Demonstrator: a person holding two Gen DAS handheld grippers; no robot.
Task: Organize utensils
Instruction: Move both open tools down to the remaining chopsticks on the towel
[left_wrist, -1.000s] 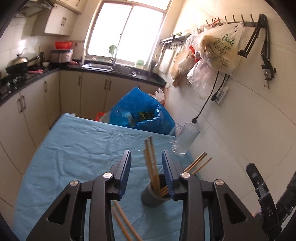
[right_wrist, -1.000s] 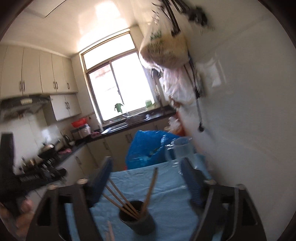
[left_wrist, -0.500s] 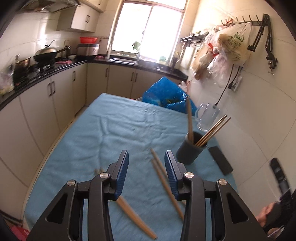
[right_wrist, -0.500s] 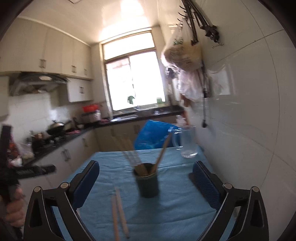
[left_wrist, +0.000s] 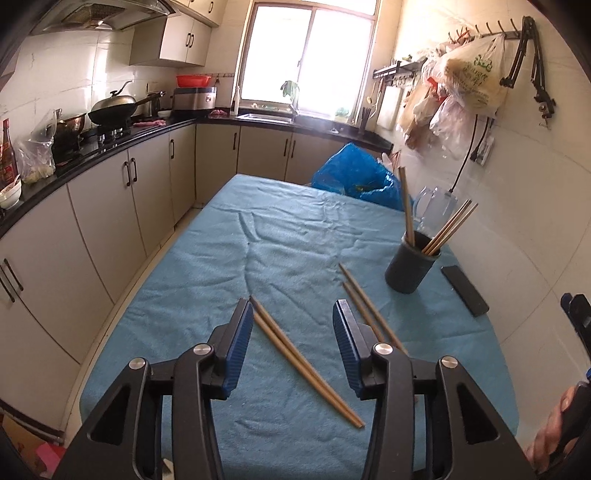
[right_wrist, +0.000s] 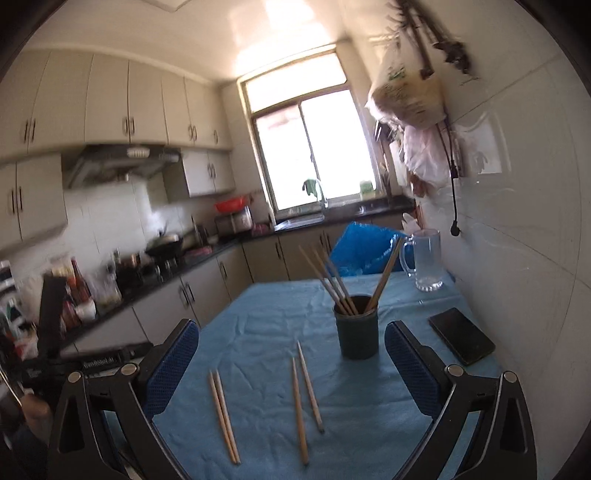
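Narrow kitchen: pale cabinets, dark counter along one wall, bright window at far end, tabletop (left_wrist: 207, 280) under blue cloth.

Nearest, left view: left tongs (left_wrist: 293, 334) over near end of tabletop, jaws opening, nothing between pads; closer pair of chopsticks (left_wrist: 306, 369) flat on cloth beneath the gap, upper ends just beside the left pad. Second pair of chopsticks (left_wrist: 364, 306) flat just to the right, partly hidden behind the right pad. Part of a hand (left_wrist: 554, 424) at right edge of that view.

Nearest, right view: right tongs (right_wrist: 291, 354) spread fully wide, empty. Same two pairs seen lying on cloth between the jaws, apart from each other: one pair (right_wrist: 224, 417) to the left, other pair (right_wrist: 306, 398) nearer centre.

Mid-tabletop: dark cup (right_wrist: 357, 326) upright, beyond loose pairs, near wall side. Several chopsticks in cup (right_wrist: 332, 277) leaning left, one leaning right. Black phone (right_wrist: 461, 336) flat on cloth just beside cup, against wall side.

Farther: clear glass mug (right_wrist: 426, 260) upright at far corner. Blue plastic bag (right_wrist: 360, 251) past tabletop's far edge. Bags hanging on hooks (left_wrist: 472, 74) on tiled wall above. Wok (left_wrist: 114, 109) on stove along counter.
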